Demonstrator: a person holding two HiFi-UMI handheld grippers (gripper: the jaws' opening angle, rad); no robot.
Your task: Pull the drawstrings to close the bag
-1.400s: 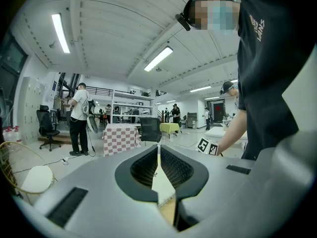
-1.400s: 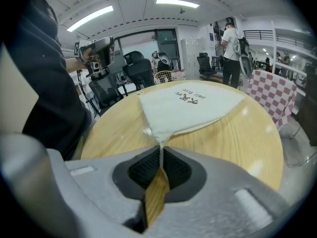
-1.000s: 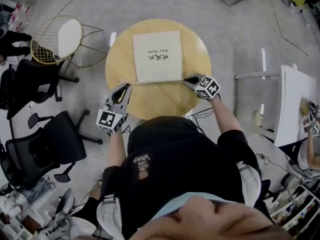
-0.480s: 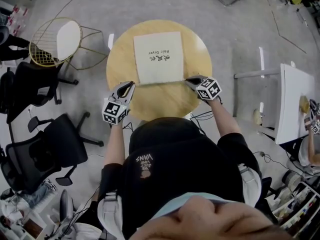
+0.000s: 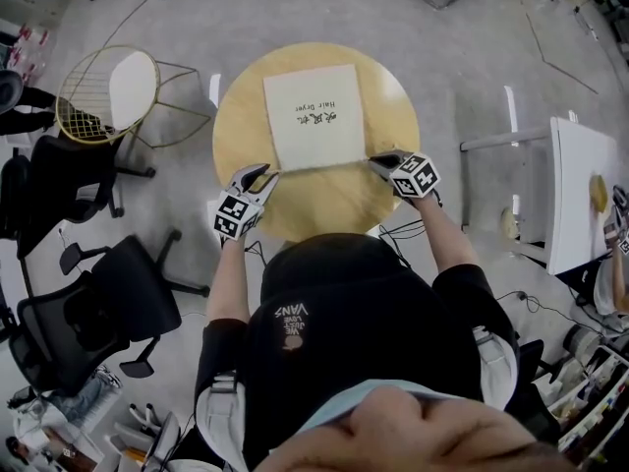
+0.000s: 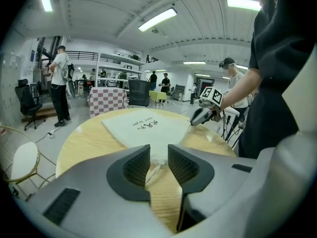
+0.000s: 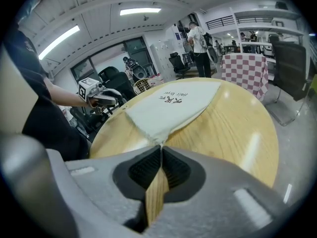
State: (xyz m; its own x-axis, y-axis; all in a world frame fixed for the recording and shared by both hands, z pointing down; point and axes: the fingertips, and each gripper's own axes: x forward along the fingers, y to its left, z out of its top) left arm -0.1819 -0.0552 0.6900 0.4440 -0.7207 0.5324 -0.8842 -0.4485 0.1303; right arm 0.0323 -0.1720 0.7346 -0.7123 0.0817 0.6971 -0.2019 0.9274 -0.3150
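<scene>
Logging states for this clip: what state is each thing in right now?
Bag: flat on the table, print up.
Left gripper: open, its jaws have just been opening; left drawstring lies loose between them.
Right gripper: shut on the right drawstring at the bag's corner.

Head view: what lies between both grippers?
The bag's near edge, in head view. Left gripper, jaws just opened, straddles one drawstring; right gripper clamps the other.
</scene>
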